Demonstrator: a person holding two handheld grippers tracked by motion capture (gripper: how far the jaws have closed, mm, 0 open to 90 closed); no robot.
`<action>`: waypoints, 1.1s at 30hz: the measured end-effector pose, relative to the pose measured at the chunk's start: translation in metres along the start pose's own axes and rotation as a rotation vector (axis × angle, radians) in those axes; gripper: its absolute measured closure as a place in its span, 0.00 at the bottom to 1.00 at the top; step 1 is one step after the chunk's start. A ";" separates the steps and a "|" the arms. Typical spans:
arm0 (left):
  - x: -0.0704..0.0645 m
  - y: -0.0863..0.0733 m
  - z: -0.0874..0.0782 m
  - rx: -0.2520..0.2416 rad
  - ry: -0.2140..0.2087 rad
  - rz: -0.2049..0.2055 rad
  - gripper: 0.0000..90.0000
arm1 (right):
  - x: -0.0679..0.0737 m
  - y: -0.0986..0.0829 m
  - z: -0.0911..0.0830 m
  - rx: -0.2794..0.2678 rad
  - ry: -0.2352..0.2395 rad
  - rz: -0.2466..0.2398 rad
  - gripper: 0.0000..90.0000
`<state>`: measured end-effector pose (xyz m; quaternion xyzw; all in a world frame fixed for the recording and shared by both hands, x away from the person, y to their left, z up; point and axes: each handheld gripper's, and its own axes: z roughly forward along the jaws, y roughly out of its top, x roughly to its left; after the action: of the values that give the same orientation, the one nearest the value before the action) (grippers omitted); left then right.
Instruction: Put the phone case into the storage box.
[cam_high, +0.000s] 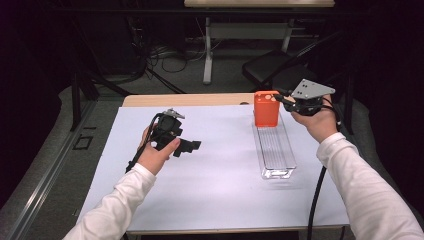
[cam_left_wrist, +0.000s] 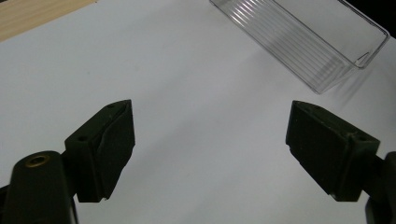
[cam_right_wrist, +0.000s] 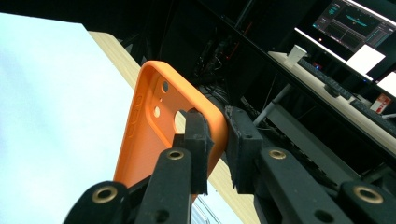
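1. The right gripper (cam_high: 281, 99) is held up at the far right of the table, and its two black jaws are clamped on the top edge of an orange phone case (cam_high: 266, 108).
2. In the right gripper view, the right gripper (cam_right_wrist: 215, 135) pinches the rim of the orange phone case (cam_right_wrist: 154, 130) beside the camera cut-out: one finger sits inside the case, the other presses on its outer side.
3. The case stands upright below the fingers, its lower end inside the far end of a clear plastic tray (cam_high: 277, 150); whether it rests on the tray's floor cannot be told.
4. The tray lies lengthwise on the white table cover (cam_high: 215, 170), running from beneath the right fingers toward the person.
5. The left gripper (cam_high: 192, 145) is held low over the cover at the left, well apart from the tray.
6. In the left gripper view, the left gripper (cam_left_wrist: 210, 149) has its fingers wide apart with nothing between them, only white cover beneath.
7. Ahead of those fingers and to their right lies the near end of the clear tray (cam_left_wrist: 308, 42).
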<state>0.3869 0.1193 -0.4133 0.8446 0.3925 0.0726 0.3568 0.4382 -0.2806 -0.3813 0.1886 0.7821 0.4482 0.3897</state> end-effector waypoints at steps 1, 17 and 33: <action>0.000 0.000 0.000 -0.002 0.004 0.000 0.18 | -0.001 -0.001 0.001 0.004 -0.004 -0.008 0.89; 0.000 0.001 -0.002 0.000 0.003 -0.002 0.18 | -0.010 -0.016 0.016 0.029 -0.040 -0.022 0.89; 0.002 0.001 0.001 0.002 0.008 -0.001 0.18 | -0.011 -0.025 0.030 0.027 -0.066 -0.043 0.89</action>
<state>0.3891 0.1197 -0.4133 0.8446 0.3942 0.0752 0.3543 0.4697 -0.2846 -0.4060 0.1916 0.7787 0.4225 0.4223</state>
